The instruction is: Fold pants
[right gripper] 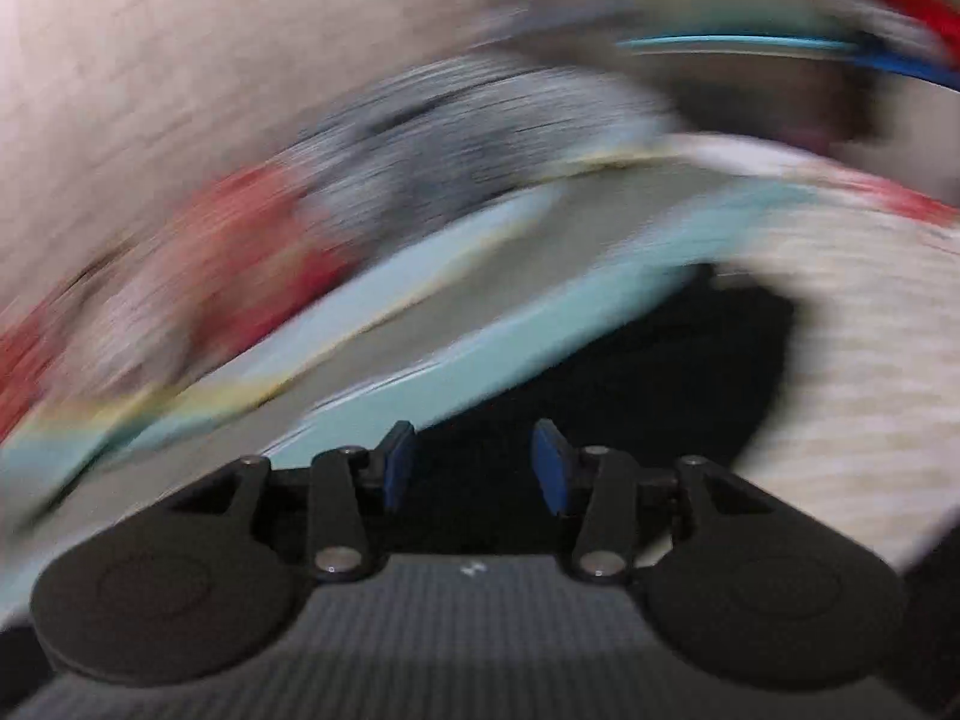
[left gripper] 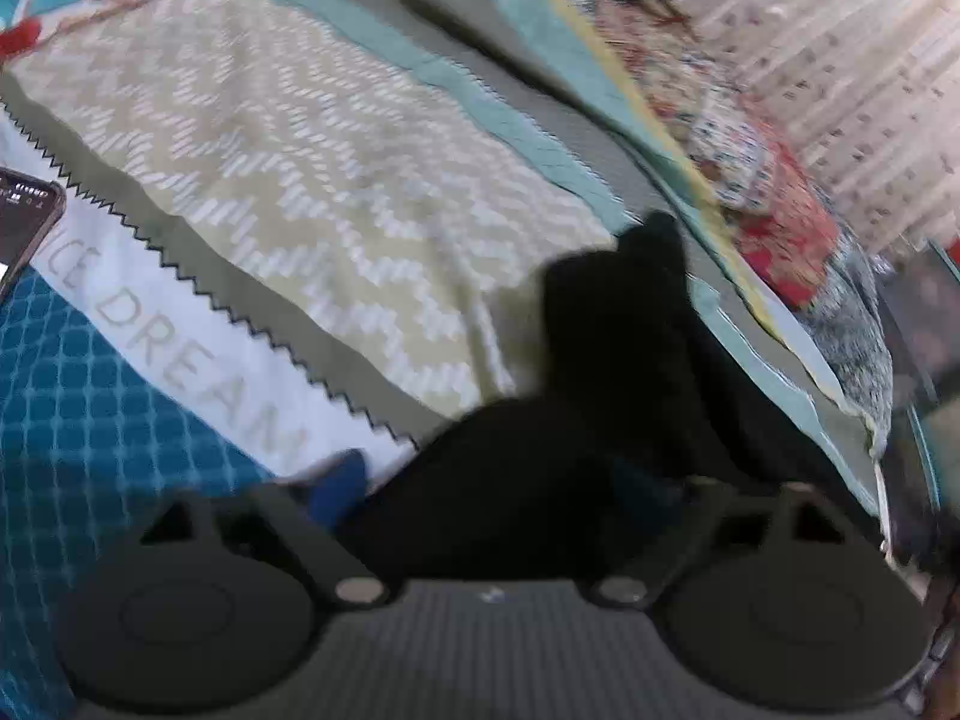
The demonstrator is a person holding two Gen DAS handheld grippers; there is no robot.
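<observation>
Black pants (left gripper: 606, 372) lie bunched on the bed in the left wrist view, with one fold sticking up. My left gripper (left gripper: 492, 492) stands wide over their near end. The cloth lies between the fingers and hides most of the right pad, while the blue left pad (left gripper: 339, 489) shows bare at the cloth's edge. The right wrist view is heavily blurred. There my right gripper (right gripper: 474, 468) is open, its blue pads (right gripper: 399, 468) apart with nothing pinched, and the pants (right gripper: 630, 372) lie just beyond them.
The bed carries a beige zigzag cover (left gripper: 300, 180) with a white strip lettered "DREAM" (left gripper: 198, 360) and a teal quilt (left gripper: 90, 420). A phone (left gripper: 24, 222) lies at the left edge. A floral blanket (left gripper: 756, 192) and a curtain (left gripper: 852, 60) are at the right.
</observation>
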